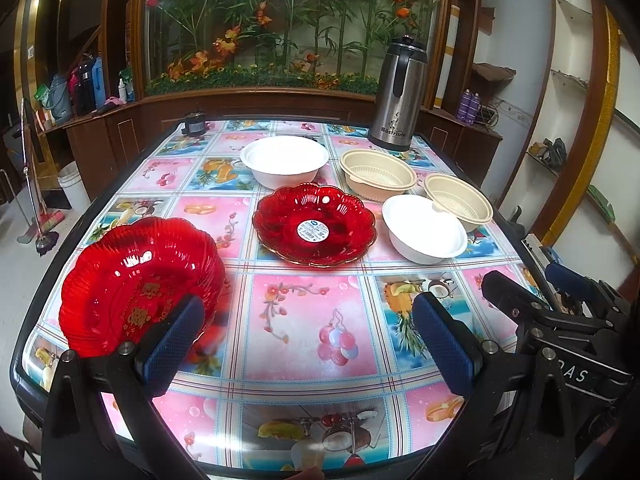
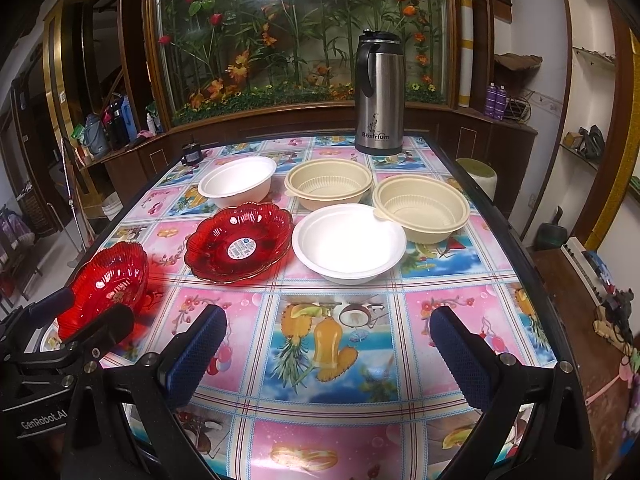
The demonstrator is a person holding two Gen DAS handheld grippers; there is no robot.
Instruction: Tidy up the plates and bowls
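Six dishes sit spread across a flowered table [image 2: 328, 344], none yet stacked, as a person holds two grippers low at the bottom of both frames. The left gripper [image 1: 316, 344] hangs released, jaws spread wide, its left finger [image 1: 176, 344] just in front of a tilted red plate [image 1: 140, 280] at the lower left of its view; whether the pad touches the rim is hard to tell. The right gripper [image 2: 328, 356] is likewise slack and grasping nothing, over bare tablecloth.

A second red plate [image 2: 240, 242], sticker at its centre, lies flat mid-table. To its right is a white bowl [image 2: 348, 242], with another white bowl [image 2: 238, 180] behind at upper left. Two beige bowls [image 2: 328, 184] [image 2: 420, 208] fill the right side, the nearer one touching or overlapping the front white bowl's rim. All appear empty. A steel flask [image 2: 378, 96] stands at the far edge.

Risk, by my reckoning, lies mostly with the tilted red plate: it looks glossy and hard, sits near the table's left edge, and a glancing pinch on its fluted rim could send it sliding off. The light bowls may skate or tip under a one-sided grip, and lifting the front white bowl could drag the beige one beside it. A wide reach to the back could also clip the flask.
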